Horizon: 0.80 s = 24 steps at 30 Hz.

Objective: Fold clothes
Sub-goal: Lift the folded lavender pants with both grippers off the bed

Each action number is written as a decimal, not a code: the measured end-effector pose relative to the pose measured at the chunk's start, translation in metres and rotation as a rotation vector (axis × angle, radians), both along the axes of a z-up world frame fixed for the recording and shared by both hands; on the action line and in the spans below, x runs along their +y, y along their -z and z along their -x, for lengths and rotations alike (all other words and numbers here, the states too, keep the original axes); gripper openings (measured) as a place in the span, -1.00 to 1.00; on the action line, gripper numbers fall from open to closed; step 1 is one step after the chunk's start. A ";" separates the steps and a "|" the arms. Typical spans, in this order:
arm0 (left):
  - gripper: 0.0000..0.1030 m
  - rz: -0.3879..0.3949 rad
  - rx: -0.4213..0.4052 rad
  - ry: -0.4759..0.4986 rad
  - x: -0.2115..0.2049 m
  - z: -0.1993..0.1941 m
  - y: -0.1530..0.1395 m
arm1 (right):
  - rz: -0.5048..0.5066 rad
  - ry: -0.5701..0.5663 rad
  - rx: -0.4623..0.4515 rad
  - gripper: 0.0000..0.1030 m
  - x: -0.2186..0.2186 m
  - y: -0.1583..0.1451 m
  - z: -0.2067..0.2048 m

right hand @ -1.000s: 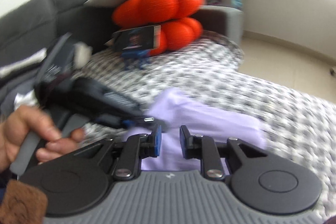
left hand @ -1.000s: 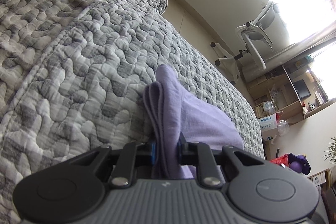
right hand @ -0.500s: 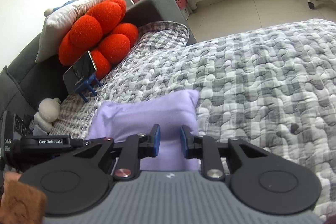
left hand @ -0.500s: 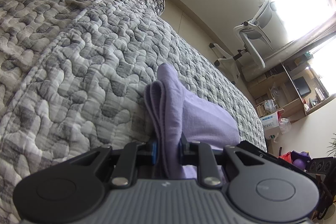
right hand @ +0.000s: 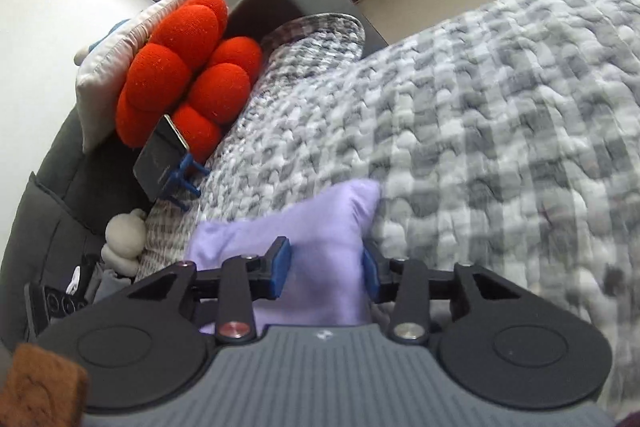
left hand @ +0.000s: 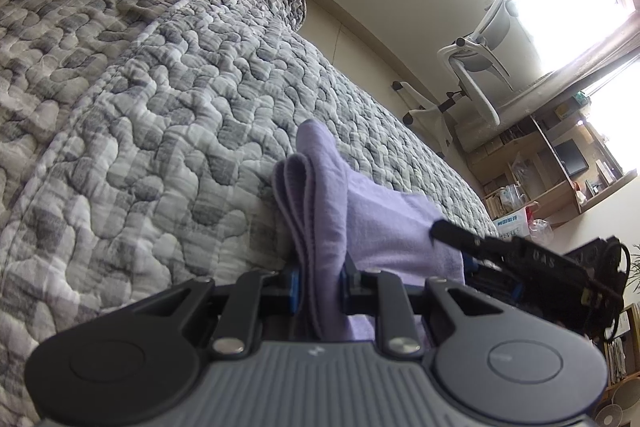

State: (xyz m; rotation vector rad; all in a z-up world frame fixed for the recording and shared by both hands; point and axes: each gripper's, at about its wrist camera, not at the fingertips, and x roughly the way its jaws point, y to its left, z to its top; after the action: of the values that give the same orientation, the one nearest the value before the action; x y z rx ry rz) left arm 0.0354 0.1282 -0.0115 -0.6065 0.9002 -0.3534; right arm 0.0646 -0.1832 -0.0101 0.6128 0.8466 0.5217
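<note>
Right wrist view: your right gripper (right hand: 325, 269) has spread apart over the lilac cloth (right hand: 320, 227); left gripper (left hand: 320, 285) stays clamped on its folded edge.

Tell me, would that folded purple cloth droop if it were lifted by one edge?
Probably yes. The folded lilac fabric garment bunches into soft layered ridges where the left gripper pinches it, so it looks limp. It seems light, barely denting the grey quilted bedspread. The matte weave likely is not slippery. The right gripper is open around it.
</note>
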 end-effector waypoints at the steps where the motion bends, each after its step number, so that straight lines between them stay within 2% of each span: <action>1: -0.61 -0.001 -0.002 0.001 0.000 0.000 0.000 | -0.010 -0.003 -0.005 -0.16 0.001 0.000 -0.004; 4: -0.61 0.001 -0.004 0.003 0.000 0.000 0.000 | -0.027 -0.003 -0.033 -0.17 0.003 -0.001 -0.014; 6: -0.61 0.003 -0.005 0.004 0.001 0.000 0.001 | -0.005 0.005 -0.077 -0.43 0.004 -0.006 -0.015; 7: -0.61 0.004 -0.006 0.003 0.001 0.001 0.001 | 0.010 0.006 -0.103 -0.67 0.005 -0.009 -0.015; 13: -0.62 -0.020 -0.024 0.006 0.000 0.005 -0.001 | 0.214 0.073 -0.194 -0.76 0.013 -0.016 -0.010; 14: -0.62 -0.019 -0.025 0.006 0.001 0.006 -0.001 | 0.207 0.082 -0.192 -0.75 0.009 -0.016 -0.009; 16: -0.62 -0.012 -0.023 0.005 0.002 0.005 -0.001 | 0.182 0.096 -0.183 -0.59 0.001 -0.017 -0.006; 19: -0.61 -0.004 -0.015 0.002 0.004 0.003 0.000 | 0.144 0.087 -0.157 -0.59 -0.010 -0.017 -0.002; 21: -0.61 -0.008 -0.016 0.000 0.003 0.003 0.000 | 0.144 0.050 -0.125 -0.40 -0.014 -0.016 0.005; 22: -0.61 -0.011 -0.016 -0.001 0.002 0.004 -0.001 | 0.136 0.034 -0.108 -0.24 -0.017 -0.015 0.008; 24: -0.61 -0.016 -0.017 -0.003 0.000 0.004 -0.002 | 0.090 0.018 -0.080 -0.22 -0.024 -0.011 0.016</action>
State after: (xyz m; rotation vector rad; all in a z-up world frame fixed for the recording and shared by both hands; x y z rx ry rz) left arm 0.0318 0.1287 -0.0093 -0.5896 0.8845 -0.3482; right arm 0.0489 -0.2076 0.0006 0.5135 0.7842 0.4864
